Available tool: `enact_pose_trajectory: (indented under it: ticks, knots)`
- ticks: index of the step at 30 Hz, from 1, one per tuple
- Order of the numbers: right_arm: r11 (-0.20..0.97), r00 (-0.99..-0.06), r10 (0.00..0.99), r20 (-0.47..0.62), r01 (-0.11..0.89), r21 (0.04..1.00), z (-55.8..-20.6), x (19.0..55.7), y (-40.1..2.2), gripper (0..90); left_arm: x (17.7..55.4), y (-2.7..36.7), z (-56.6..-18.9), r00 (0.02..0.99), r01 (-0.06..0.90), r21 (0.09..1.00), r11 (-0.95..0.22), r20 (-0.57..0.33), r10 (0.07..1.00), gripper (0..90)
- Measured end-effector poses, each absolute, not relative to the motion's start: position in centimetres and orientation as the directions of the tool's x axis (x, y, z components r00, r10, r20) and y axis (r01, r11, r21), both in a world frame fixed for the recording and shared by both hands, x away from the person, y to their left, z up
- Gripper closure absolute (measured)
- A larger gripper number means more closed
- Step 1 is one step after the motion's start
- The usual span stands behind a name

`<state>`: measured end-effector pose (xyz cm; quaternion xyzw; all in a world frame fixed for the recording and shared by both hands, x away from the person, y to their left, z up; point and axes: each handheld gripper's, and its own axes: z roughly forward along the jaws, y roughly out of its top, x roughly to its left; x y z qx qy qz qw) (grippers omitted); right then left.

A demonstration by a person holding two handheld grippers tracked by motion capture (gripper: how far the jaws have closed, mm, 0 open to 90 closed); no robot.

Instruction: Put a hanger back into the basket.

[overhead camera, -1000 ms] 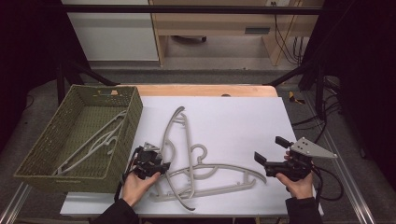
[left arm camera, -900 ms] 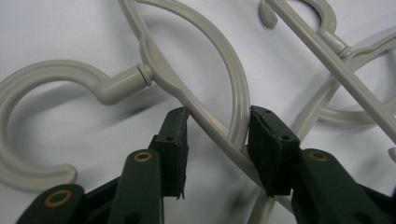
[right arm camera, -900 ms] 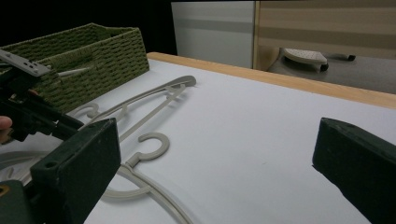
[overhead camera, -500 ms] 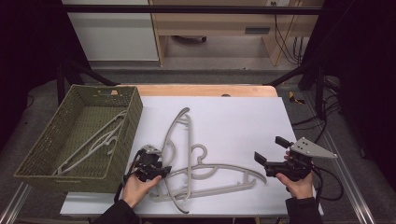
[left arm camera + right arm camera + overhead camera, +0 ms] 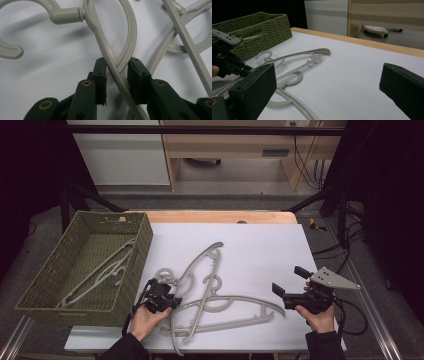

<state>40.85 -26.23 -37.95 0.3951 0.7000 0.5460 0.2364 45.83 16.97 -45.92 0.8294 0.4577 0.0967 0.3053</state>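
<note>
Grey hangers [image 5: 215,292] lying crossed on white table [image 5: 260,245], beside green basket [image 5: 135,265]. Left gripper [image 5: 117,75] just closing, jaws narrow around one hanger arm [image 5: 113,72], pads not clearly pressing. Right gripper [image 5: 290,287] wide, holding nothing.

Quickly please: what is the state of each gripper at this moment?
Left gripper: has just been closing around a grey hanger; grip not yet certain.
Right gripper: open, holding nothing.

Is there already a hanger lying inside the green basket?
Yes, the high view shows one grey hanger lying inside the green basket.
</note>
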Motion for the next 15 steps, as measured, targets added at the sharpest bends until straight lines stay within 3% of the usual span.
enact_pose_trajectory:
  ticks: [15]
  knots:
    - [0.088,-0.577,0.810,0.103,0.294,0.952,-37.9,40.7,-26.3,1.3,45.3,18.1,-45.7,0.574,0.712,0.577,-0.401,-0.148,0.805,58.6]
